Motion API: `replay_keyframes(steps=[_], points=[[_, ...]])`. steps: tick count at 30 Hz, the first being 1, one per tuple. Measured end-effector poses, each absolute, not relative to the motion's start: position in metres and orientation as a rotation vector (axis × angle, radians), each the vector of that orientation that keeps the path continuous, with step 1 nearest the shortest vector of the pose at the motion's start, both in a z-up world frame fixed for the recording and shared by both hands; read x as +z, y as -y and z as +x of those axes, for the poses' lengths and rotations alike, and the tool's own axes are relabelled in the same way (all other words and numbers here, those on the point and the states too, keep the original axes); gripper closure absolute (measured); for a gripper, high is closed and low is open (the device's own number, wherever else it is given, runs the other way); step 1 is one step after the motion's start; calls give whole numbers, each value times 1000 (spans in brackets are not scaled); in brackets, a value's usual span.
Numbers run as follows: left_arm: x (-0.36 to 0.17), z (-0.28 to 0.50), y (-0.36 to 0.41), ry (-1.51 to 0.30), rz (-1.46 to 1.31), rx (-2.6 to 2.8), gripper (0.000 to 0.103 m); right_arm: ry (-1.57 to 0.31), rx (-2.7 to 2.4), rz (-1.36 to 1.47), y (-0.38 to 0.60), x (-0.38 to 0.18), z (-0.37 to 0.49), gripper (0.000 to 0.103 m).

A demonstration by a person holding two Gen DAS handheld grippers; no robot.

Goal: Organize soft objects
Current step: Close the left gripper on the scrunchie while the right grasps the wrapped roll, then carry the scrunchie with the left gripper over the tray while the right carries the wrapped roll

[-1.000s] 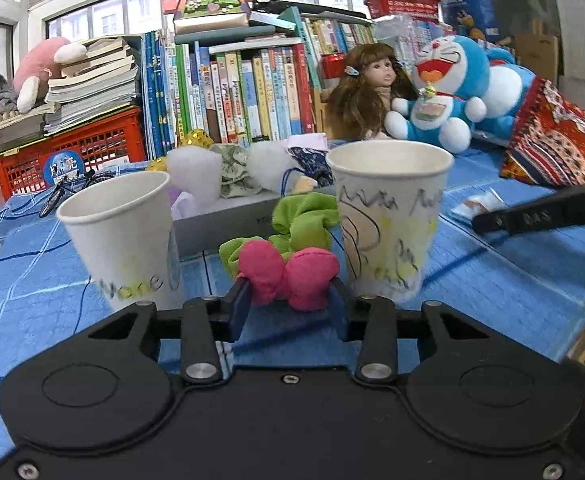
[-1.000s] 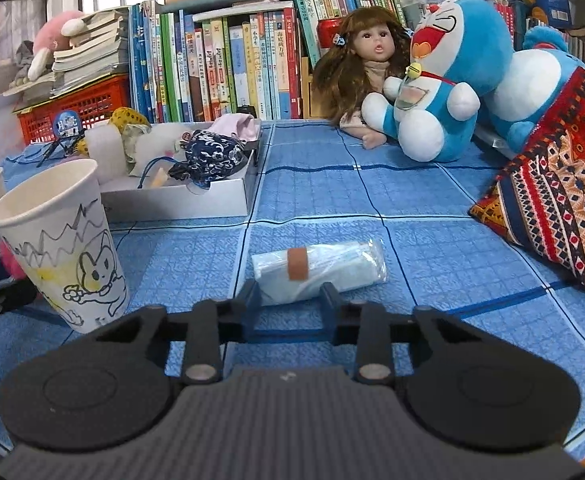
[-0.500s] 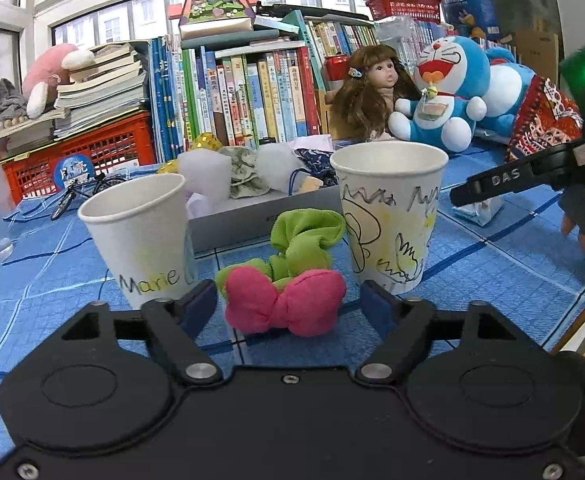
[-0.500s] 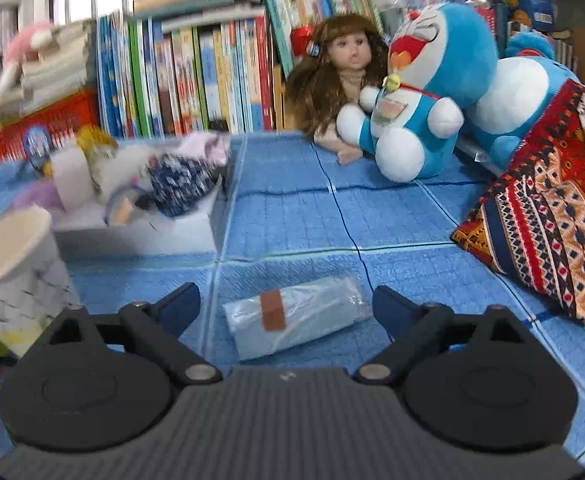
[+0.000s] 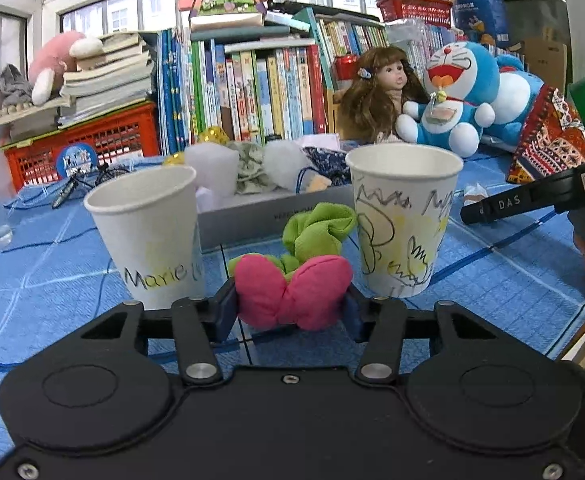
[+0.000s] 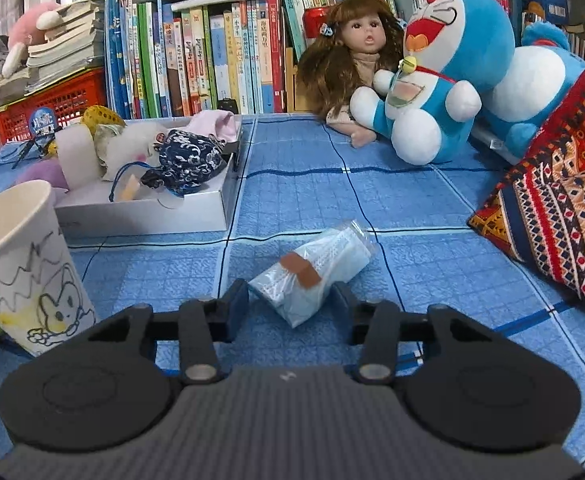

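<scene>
Left gripper (image 5: 292, 307) has just been closing; its jaws now pinch the pink padded fabric bow (image 5: 293, 295), which sits on the blue tiled cloth (image 5: 52, 264) between two paper cups. A green fabric scrunchie (image 5: 317, 229) touches the bow's far side and may drag along, tipping the doodled cup (image 5: 403, 222) at right. Right gripper (image 6: 291, 307) has also just been closing, its jaws around the clear plastic-wrapped blue packet (image 6: 312, 272), contact unclear. Slick wrap could slip out.
</scene>
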State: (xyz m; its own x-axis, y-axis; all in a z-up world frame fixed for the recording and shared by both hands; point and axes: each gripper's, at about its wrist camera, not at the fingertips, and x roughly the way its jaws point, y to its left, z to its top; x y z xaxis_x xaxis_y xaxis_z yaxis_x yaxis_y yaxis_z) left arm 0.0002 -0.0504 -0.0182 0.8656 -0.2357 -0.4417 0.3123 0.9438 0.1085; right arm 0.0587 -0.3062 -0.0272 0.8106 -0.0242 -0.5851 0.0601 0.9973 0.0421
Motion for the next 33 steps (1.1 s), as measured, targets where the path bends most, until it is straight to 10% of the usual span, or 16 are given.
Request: replay_keyframes(steps=[18,33], points=[[59,-33,37,-293,129,-369,55,-566,96,236,313,33,50,54],[138,81,4,-533,-30,-468,55,-679,217,204,282,87,101,54]])
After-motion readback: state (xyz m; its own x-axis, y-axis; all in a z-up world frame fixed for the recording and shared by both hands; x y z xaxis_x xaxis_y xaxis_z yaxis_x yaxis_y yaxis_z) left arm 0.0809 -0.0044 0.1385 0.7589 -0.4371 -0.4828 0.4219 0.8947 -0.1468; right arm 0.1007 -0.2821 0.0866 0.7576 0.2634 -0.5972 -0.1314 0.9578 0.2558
